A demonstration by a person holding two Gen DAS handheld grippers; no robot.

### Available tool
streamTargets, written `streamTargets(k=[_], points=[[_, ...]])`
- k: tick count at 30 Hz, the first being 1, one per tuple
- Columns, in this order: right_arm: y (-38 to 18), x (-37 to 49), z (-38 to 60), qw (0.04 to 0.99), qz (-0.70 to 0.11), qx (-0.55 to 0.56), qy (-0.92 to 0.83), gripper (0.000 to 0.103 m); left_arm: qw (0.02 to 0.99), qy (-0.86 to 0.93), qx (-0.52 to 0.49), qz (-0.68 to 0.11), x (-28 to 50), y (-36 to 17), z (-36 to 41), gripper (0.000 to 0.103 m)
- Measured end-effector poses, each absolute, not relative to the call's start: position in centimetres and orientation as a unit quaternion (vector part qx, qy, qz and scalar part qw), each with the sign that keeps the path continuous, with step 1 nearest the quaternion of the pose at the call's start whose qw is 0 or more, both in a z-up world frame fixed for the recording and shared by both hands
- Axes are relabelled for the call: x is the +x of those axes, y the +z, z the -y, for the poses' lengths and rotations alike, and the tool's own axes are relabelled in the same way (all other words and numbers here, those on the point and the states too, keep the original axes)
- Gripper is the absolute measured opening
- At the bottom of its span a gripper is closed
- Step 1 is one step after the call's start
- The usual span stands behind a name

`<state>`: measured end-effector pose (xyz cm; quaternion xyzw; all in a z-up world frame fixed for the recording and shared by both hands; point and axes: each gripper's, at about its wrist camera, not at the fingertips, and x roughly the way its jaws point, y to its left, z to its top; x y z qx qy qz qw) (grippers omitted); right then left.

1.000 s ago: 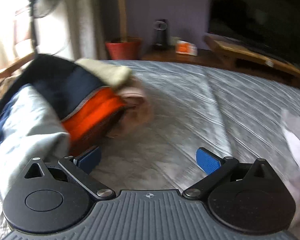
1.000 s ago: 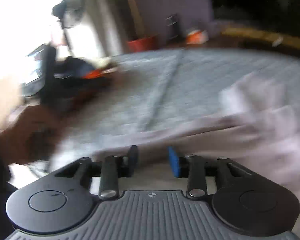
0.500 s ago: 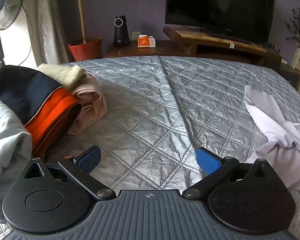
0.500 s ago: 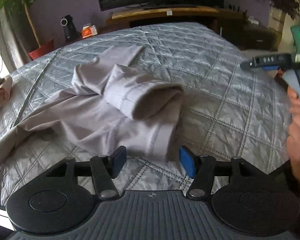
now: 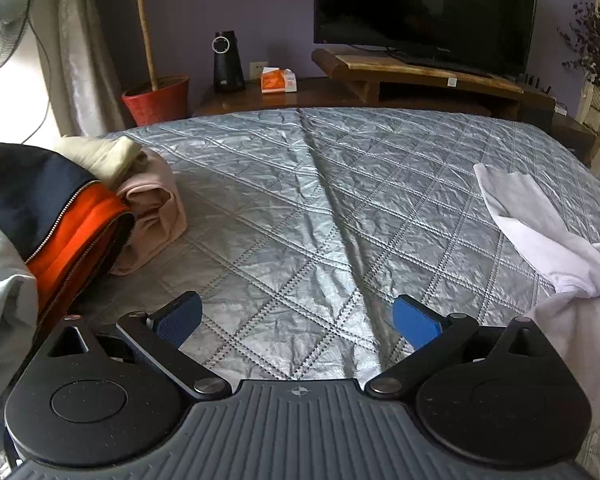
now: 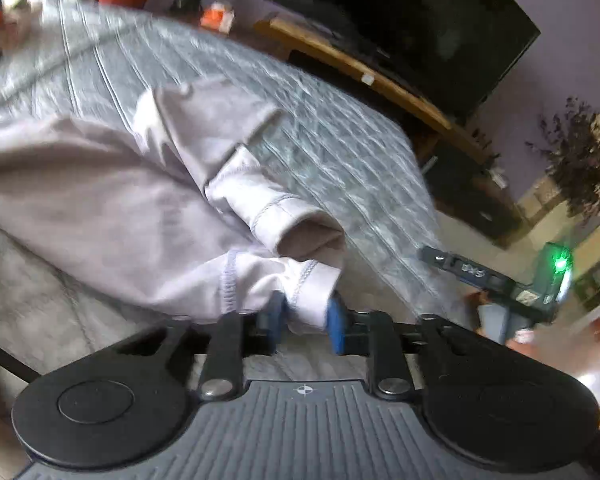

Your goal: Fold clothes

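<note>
Two grippers: left gripper [image 5: 296,316] hovers over bare quilt with its jaws spread wide and nothing between them; right gripper [image 6: 304,318] has its blue pads either side of a cuff or hem of the pale lilac garment [image 6: 112,200], apparently pinching it.
Garment's place: crumpled on the right side of the grey quilted bedspread [image 5: 320,208], one sleeve bunched over the body.
Clothes pile [image 5: 80,208]: navy-and-orange jacket, pink and cream pieces, at the bed's left edge, well apart from the lilac one.
Risk: the grip looks shallow, on an edge only; a quick pull could slip it free or drag the whole bunch instead of spreading it.
Hard to tell: the right view is blurred, so how firmly the pads press is unclear; the garment's far end is cut off.
</note>
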<state>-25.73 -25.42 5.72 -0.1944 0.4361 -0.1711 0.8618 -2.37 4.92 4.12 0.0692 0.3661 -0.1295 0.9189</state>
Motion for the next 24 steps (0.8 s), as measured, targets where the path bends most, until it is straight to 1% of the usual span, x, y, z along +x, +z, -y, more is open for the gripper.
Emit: streamTargets(k=[1, 2, 3, 5, 7, 10, 12, 15, 18, 21, 22, 23, 24], points=[[5.5, -25.6, 25.5, 0.853, -0.440, -0.210, -0.186, 0.060, 0.919, -0.130, 0.070, -0.366, -2.4, 4.1, -4.8, 0.102], [5.7, -25.7, 25.3, 0.852, -0.429, -0.222, -0.199, 0.065, 0.918, -0.131, 0.073, -0.366, -2.5, 4.0, -4.7, 0.102], [6.1, -25.9, 25.1, 0.854, -0.416, -0.229, -0.211, 0.071, 0.918, -0.132, 0.076, -0.365, -2.5, 4.0, -4.6, 0.102], [7.6, -26.5, 24.6, 0.880, -0.383, -0.190, -0.208, 0.071, 0.919, -0.132, 0.083, -0.363, -2.6, 3.9, -4.4, 0.102], [9.1, -26.6, 23.9, 0.915, -0.355, -0.113, -0.157, 0.070, 0.919, -0.131, 0.084, -0.363, -2.5, 3.9, -4.4, 0.102], [9.9, -24.5, 22.2, 0.932, -0.339, -0.067, -0.104, 0.063, 0.920, -0.120, 0.081, -0.365, -2.3, 3.8, -4.4, 0.102], [10.3, -22.2, 22.0, 0.940, -0.331, -0.017, -0.076, 0.062, 0.920, -0.110, 0.080, -0.368, -2.2, 3.7, -4.6, 0.102], [10.3, -17.8, 22.6, 0.939, -0.335, 0.050, -0.053, 0.062, 0.919, -0.097, 0.079, -0.373, -1.8, 3.5, -4.8, 0.102], [9.5, -13.8, 23.0, 0.926, -0.366, 0.092, -0.025, 0.062, 0.916, -0.094, 0.075, -0.382, -1.5, 3.3, -5.2, 0.102], [9.8, -13.0, 19.7, 0.918, -0.382, 0.064, 0.088, 0.061, 0.911, -0.099, 0.048, -0.397, -1.0, 3.4, -6.2, 0.102], [9.9, -13.4, 18.1, 0.913, -0.380, 0.048, 0.139, 0.063, 0.912, -0.092, 0.034, -0.398, -0.7, 3.5, -6.8, 0.102], [10.0, -13.8, 16.5, 0.906, -0.377, 0.031, 0.190, 0.068, 0.914, -0.080, 0.028, -0.396, -0.5, 3.6, -7.3, 0.102], [10.0, -14.1, 14.8, 0.899, -0.376, 0.007, 0.224, 0.080, 0.918, -0.061, 0.030, -0.392, -0.4, 3.7, -7.7, 0.102]])
